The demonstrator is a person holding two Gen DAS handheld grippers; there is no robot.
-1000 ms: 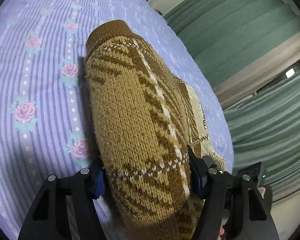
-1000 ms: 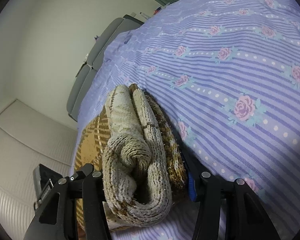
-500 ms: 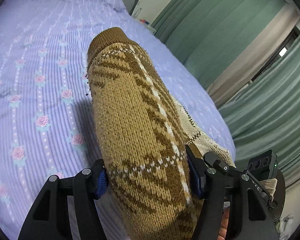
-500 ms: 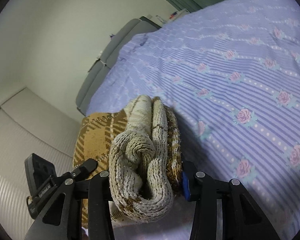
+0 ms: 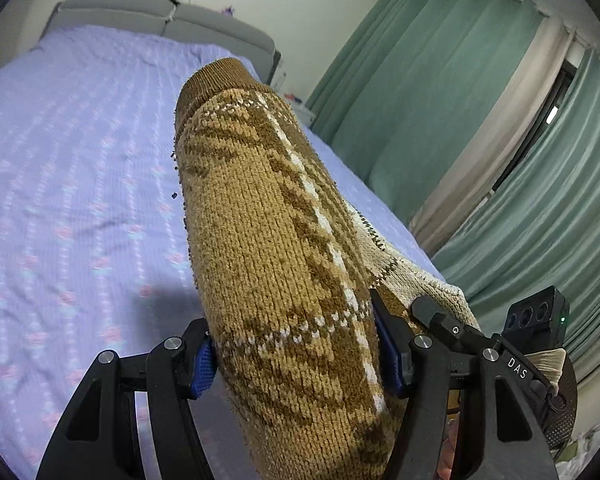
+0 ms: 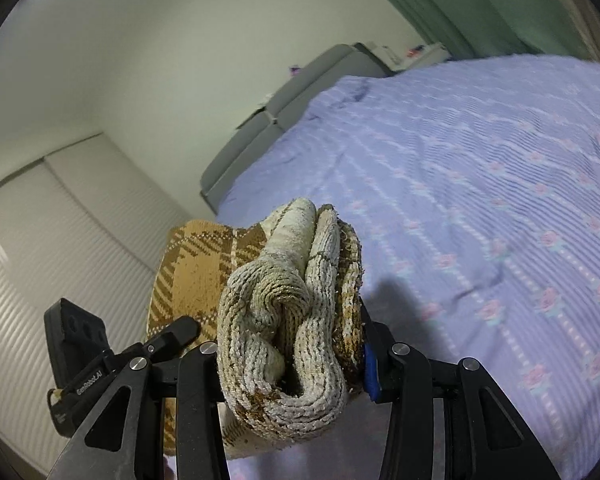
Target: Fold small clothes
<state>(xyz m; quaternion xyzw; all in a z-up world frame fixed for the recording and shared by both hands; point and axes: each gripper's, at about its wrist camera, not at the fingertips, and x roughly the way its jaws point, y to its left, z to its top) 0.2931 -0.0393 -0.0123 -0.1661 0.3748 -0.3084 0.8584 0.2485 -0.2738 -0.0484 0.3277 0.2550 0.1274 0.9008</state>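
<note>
Left gripper (image 5: 296, 354): matte black angular two-finger frame, silver round screws at the joints, blue textured pads (image 5: 203, 364), white "DAS" lettering. Right gripper (image 6: 290, 354): same black frame and silver screws, one blue pad visible.

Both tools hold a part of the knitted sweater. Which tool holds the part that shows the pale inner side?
The right tool: its bundle of the sweater is cream-white, bunched in folds. The left tool grips a smooth tan-and-brown patterned side.
</note>
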